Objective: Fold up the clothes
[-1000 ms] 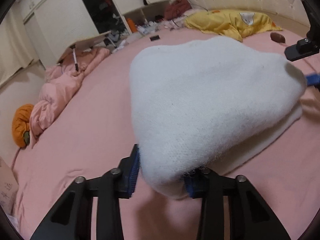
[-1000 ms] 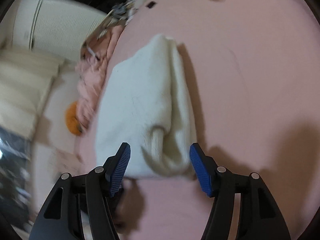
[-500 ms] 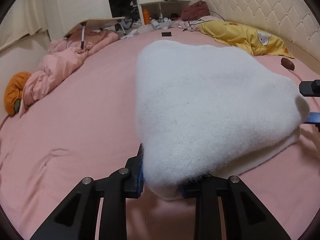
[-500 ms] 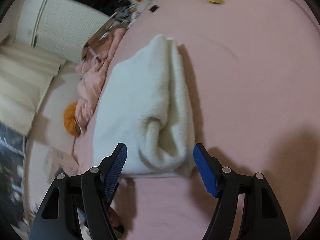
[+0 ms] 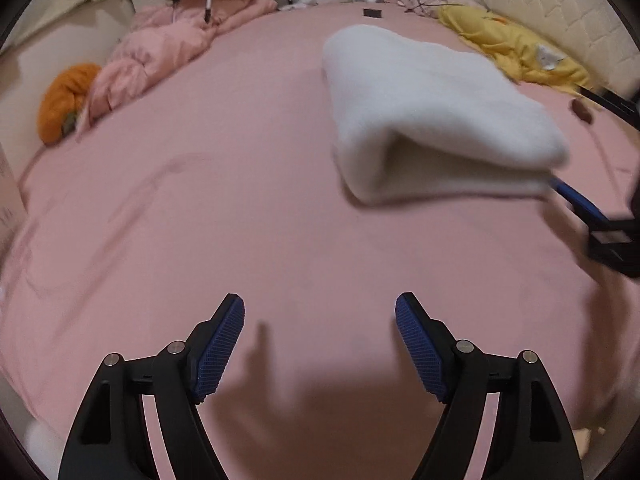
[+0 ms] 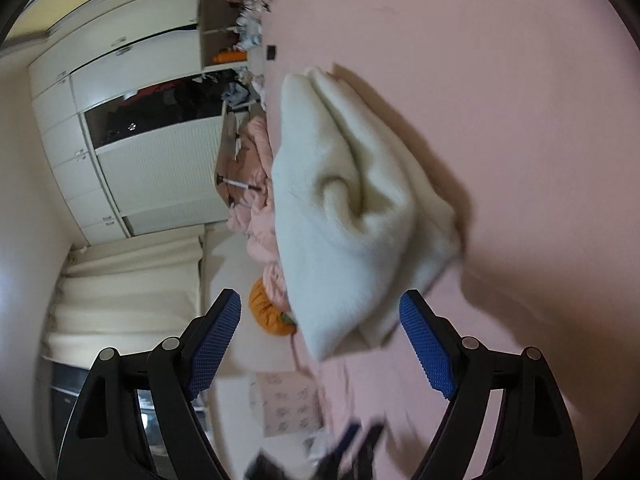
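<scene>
A folded white fuzzy garment (image 5: 432, 116) lies on the pink bed sheet (image 5: 240, 220). My left gripper (image 5: 320, 344) is open and empty, drawn back from the garment, over bare sheet. The right gripper shows in the left wrist view at the garment's right end, with one blue finger (image 5: 576, 200) by its edge. In the right wrist view the garment (image 6: 352, 208) lies ahead, its near corner just beyond the open right gripper (image 6: 320, 340). Nothing is held.
A crumpled pink duvet (image 5: 172, 52) and an orange cushion (image 5: 64, 100) lie at the bed's left edge. A yellow blanket (image 5: 516, 48) lies by the quilted headboard (image 5: 560, 12). A white wardrobe (image 6: 140, 128) stands beyond the bed.
My left gripper let go of the garment's corner, opened wide and pulled back. The lifted layer dropped flat into a fold. The right gripper tilted and swung lower beside the garment.
</scene>
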Tool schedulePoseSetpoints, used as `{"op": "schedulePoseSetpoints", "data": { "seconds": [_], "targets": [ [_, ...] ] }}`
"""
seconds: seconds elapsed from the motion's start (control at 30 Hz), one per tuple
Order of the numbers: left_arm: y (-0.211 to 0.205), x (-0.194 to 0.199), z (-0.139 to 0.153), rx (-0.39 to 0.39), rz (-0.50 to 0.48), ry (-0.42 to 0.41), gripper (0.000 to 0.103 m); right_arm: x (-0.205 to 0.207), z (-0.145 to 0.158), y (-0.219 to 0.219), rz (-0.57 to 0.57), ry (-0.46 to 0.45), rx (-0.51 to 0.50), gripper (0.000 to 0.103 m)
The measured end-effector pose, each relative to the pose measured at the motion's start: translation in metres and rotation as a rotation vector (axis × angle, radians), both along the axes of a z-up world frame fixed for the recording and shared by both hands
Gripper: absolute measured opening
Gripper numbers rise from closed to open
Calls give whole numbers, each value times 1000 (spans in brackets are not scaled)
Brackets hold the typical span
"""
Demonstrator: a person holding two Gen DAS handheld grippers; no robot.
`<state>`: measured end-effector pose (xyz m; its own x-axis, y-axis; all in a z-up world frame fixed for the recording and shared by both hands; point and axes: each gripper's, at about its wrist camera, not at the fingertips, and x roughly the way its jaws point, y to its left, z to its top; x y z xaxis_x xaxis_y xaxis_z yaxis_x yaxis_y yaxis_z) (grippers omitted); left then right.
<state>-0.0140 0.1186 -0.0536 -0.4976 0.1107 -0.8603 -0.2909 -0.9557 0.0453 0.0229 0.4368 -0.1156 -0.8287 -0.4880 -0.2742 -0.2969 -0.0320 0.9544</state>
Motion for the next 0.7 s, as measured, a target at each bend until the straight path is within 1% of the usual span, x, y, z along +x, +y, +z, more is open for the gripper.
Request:
{"op": "schedulePoseSetpoints", "data": {
  "seconds": [0.03,0.07,0.1,0.17,0.2,0.3,0.33,0.37,0.4,0.47,0.5,0.53,0.57,0.6,0.63,0.67,0.7],
  "targets": [
    [1,6,-3,13,-16,-18,78,-3,1,-1,-9,-3,34,82],
    [2,11,-5,21,-30,-34,78,-9,-1,0,-7,-42,56,82],
    [4,14,-7,12,-41,-38,78,-14,-5,0,-10,-60,47,82],
    [7,17,-5,7,-60,-30,78,-22,-14,1,-33,-67,1,82],
    [8,19,-3,10,-67,-24,78,-26,-14,1,-40,-55,-1,82],
    [0,20,3,46,-56,-12,78,-38,-3,-3,-48,-16,75,81],
    [-3,20,5,58,-48,-10,78,-44,-2,-7,-44,-32,114,55],
    [-7,20,5,66,-39,-9,78,-45,-3,-8,-42,-39,121,16],
    [-11,19,5,69,-30,-12,78,-43,-1,-10,-42,-30,137,11],
    [-18,18,3,74,-12,-21,78,-39,3,-15,-43,-12,168,11],
    [-20,17,2,80,-6,-25,78,-37,2,-16,-49,-18,172,14],
    [-21,16,0,85,-1,-30,78,-36,1,-17,-56,-24,175,20],
    [-21,13,-2,91,7,-39,78,-34,0,-18,-63,-29,179,32],
    [-21,10,-4,95,15,-48,78,-34,-6,-17,-78,-100,163,51],
    [-21,7,-4,105,18,-52,78,-31,-13,-15,-86,-104,121,45],
    [-20,3,-4,137,19,-56,78,-28,-21,-13,-95,-108,79,30],
    [-18,-1,-3,175,20,-60,78,-24,-20,-12,-107,-88,83,12]
  ]
}}
